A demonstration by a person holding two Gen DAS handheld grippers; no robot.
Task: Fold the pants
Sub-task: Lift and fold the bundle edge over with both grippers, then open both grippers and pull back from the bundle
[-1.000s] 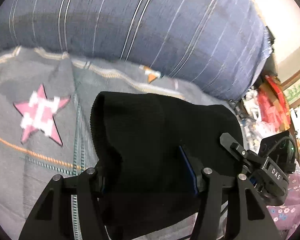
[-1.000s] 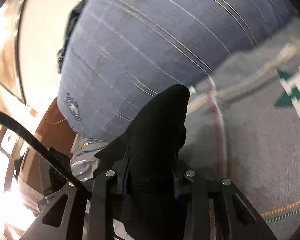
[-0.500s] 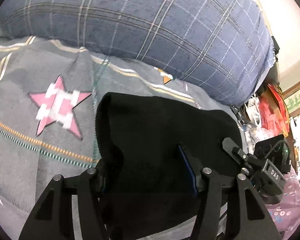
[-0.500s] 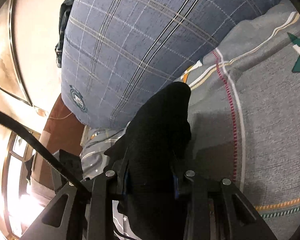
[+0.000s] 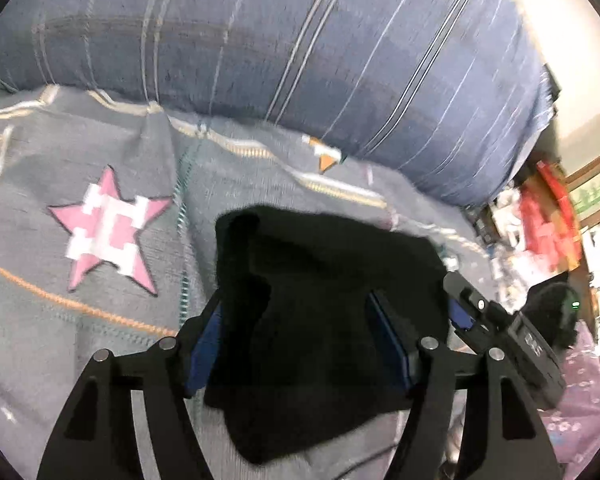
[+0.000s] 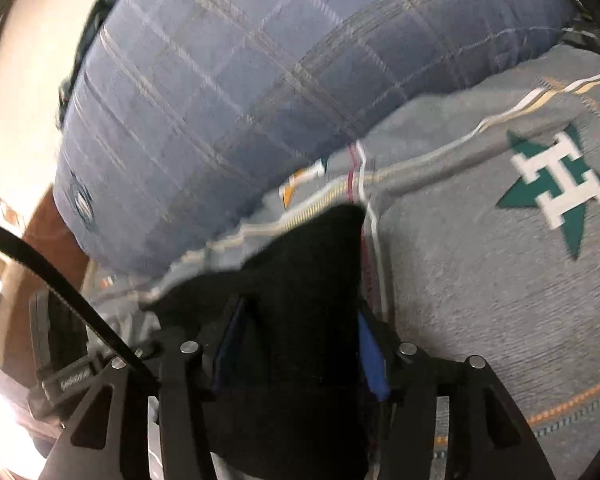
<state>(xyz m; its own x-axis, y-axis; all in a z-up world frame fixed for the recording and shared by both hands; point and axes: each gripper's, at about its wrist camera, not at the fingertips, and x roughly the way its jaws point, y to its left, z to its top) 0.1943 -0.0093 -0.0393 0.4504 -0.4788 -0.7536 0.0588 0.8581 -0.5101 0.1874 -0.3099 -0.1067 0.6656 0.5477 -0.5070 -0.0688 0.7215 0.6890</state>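
The black pants (image 5: 332,280) lie bunched on a grey bedspread (image 5: 100,320) with star patterns. My left gripper (image 5: 296,300) straddles the bundle. Its jaws are opening, and the blue pads (image 5: 204,344) stand off the cloth, which sags between them. In the right wrist view the same black pants (image 6: 300,280) sit between the jaws of my right gripper (image 6: 300,308). Those jaws are opening too, with a blue pad (image 6: 370,356) bare beside the fabric. A finger of the right gripper (image 5: 470,298) shows at the bundle's right edge.
A big blue checked pillow (image 5: 300,60) lies along the far side of the bedspread, just beyond the pants. A pink star (image 5: 108,232) and a green star (image 6: 556,192) mark the cover. Red clutter (image 5: 548,224) and a purple flowered cloth (image 5: 580,392) lie off the bed's right edge.
Both pairs of jaws have widened and their blue pads now show. The pants, pinched upright before, have slumped lower and spread out on the bedspread. Both views are blurred now.
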